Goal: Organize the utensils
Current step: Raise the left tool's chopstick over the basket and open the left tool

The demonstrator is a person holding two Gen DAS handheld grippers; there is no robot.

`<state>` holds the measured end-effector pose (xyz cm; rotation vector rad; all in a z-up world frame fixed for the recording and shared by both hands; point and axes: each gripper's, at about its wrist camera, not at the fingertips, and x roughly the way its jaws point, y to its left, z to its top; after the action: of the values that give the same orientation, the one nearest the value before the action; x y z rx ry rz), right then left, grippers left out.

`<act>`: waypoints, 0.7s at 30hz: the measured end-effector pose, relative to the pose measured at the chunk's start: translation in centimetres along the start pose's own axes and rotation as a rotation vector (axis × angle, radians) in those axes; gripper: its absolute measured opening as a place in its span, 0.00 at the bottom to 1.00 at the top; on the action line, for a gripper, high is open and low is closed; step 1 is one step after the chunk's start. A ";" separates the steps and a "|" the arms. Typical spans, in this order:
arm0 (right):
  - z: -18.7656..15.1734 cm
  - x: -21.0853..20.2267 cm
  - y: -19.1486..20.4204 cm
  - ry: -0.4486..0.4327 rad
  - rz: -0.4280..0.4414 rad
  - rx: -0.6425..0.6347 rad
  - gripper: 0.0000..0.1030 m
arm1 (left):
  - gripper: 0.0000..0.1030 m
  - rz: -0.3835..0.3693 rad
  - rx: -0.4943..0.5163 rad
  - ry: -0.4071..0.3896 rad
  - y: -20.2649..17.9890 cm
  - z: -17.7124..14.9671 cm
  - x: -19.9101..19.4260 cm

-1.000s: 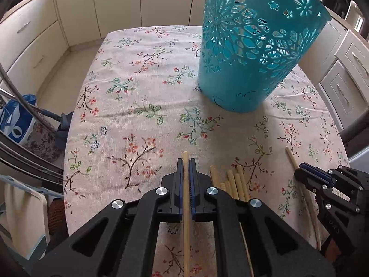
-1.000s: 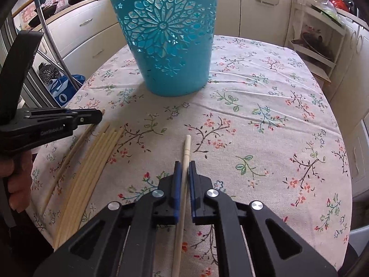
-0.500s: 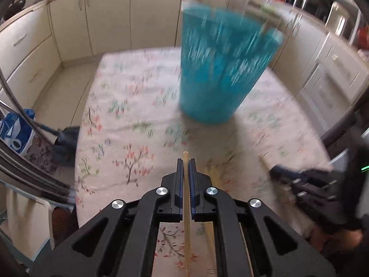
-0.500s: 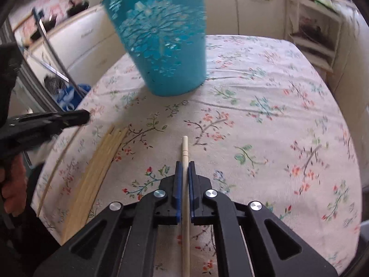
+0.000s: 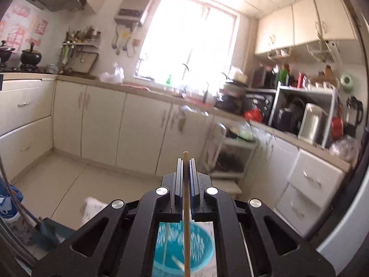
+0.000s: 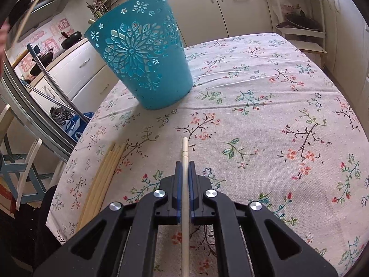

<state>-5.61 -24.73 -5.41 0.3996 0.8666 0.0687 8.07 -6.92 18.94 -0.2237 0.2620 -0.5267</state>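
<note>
The left gripper (image 5: pixel 185 161) was raised and level, facing the kitchen cabinets and the bright window, its fingers clamped on a brown wooden chopstick (image 5: pixel 186 219) that ran straight back between them, with its tip poking out just past the fingertips. Below that gripper, seen through its frame, lay the open mouth of the teal basket (image 5: pixel 198 249), blurred, with pale sticks inside it.

The right gripper (image 6: pixel 185 165) sat low over the desk (image 6: pixel 276 106), which was covered by a floral cloth. Its fingers were closed on a pale chopstick (image 6: pixel 185 184) whose ringed tip reached a little way beyond them, above the cloth. Ahead and to the left stood the same teal basket (image 6: pixel 143 60), cut through with flower patterns, upright on the desk. A bundle of loose pale chopsticks (image 6: pixel 101 180) lay side by side near the desk's left edge, well apart from the basket.
</note>
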 end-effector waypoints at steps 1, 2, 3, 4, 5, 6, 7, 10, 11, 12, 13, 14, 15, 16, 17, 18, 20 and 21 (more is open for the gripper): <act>0.0 0.0 -0.1 0.000 0.006 0.007 0.06 | 0.04 0.017 -0.012 -0.020 -0.1 0.2 1.0; 0.0 -0.1 -0.2 0.000 0.011 0.011 0.06 | 0.04 0.027 -0.017 -0.034 -0.3 0.3 1.8; 0.0 -0.1 -0.3 0.001 0.013 0.012 0.06 | 0.04 0.045 -0.018 -0.047 -0.3 0.3 2.9; 0.0 -0.1 -0.4 0.003 0.016 0.015 0.06 | 0.04 0.069 -0.013 -0.055 -0.2 0.2 3.9; 0.1 -0.2 -0.5 0.006 0.020 0.018 0.06 | 0.04 0.083 -0.018 -0.053 0.1 -0.1 5.0; 0.1 -0.2 -0.5 0.008 0.023 0.021 0.06 | 0.04 0.092 -0.026 -0.039 0.4 -0.5 5.9; 0.2 -0.2 -0.5 0.012 0.027 0.026 0.06 | 0.04 0.100 -0.038 -0.025 0.9 -0.9 6.8; 0.4 -0.1 -0.7 0.025 0.033 0.036 0.06 | 0.04 0.120 -0.060 -0.004 2.2 -2.3 8.4; 0.5 0.0 -0.7 0.028 0.033 0.037 0.06 | 0.04 0.124 -0.070 0.002 2.5 -2.7 8.8; 0.5 0.1 -0.7 0.030 0.033 0.039 0.06 | 0.04 0.127 -0.075 0.004 2.9 -3.0 8.9; 0.6 0.1 -0.7 0.033 0.033 0.041 0.06 | 0.04 0.131 -0.076 0.008 3.1 -3.4 9.0; 0.6 0.2 -0.6 0.035 0.032 0.040 0.06 | 0.04 0.134 -0.074 0.014 3.2 -3.7 9.2; 0.6 0.2 -0.6 0.039 0.030 0.038 0.06 | 0.04 0.136 -0.070 0.016 3.3 -4.0 9.1; 0.7 0.2 -0.5 0.044 0.025 0.034 0.06 | 0.04 0.140 -0.062 0.022 3.3 -4.2 9.2; 0.7 0.2 -0.4 0.048 0.020 0.027 0.06 | 0.04 0.142 -0.056 0.028 3.4 -4.6 9.1; 0.7 0.2 -0.3 0.051 0.014 0.021 0.06 | 0.04 0.147 -0.047 0.039 3.4 -4.9 9.1; 0.8 0.2 0.1 0.061 -0.005 -0.004 0.06 | 0.04 0.156 -0.039 0.045 3.6 -5.6 8.9; 0.8 0.2 0.3 0.064 -0.014 -0.016 0.06 | 0.04 0.158 -0.037 0.052 3.7 -5.9 8.7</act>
<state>-4.81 -24.66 -5.02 0.3777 0.9318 0.0759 15.28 -9.19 10.76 -0.2230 0.3370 -0.3713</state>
